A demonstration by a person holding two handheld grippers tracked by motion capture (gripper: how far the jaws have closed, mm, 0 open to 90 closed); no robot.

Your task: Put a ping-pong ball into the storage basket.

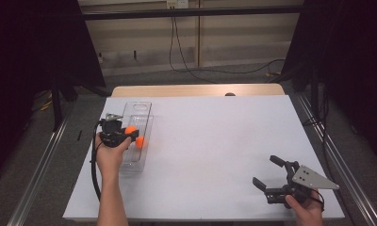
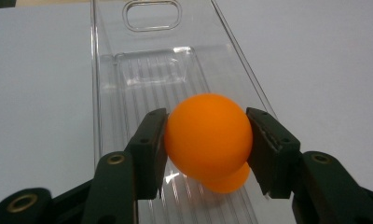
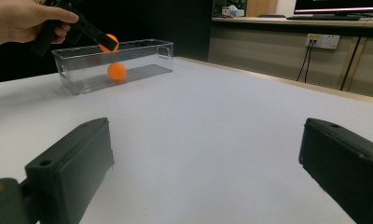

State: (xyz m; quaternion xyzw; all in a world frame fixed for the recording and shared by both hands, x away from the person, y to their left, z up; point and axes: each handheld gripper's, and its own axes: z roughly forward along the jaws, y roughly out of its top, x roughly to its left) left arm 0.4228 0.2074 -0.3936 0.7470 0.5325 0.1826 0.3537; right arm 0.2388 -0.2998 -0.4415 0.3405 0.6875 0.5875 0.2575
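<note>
An orange ball (image 2: 208,137) is pinched between the pads of my left gripper (image 1: 125,133), which is shut on it above a clear plastic bin (image 1: 144,110) at the table's left. The same held ball (image 3: 111,41) hangs over the bin's rim (image 3: 142,43) in the right gripper view. A second orange ball (image 1: 140,141) lies on the bin's floor; it also shows as an orange ball (image 3: 116,71) behind the clear wall and as an orange edge (image 2: 229,183) under the held one. My right gripper (image 1: 266,170) rests open near the table's front right, nothing between its jaws.
White sheet (image 1: 215,141) covers the table. A wooden strip (image 1: 196,89) runs along its far edge. Cables (image 1: 186,61) lie on the floor beyond. Black curtains flank both sides.
</note>
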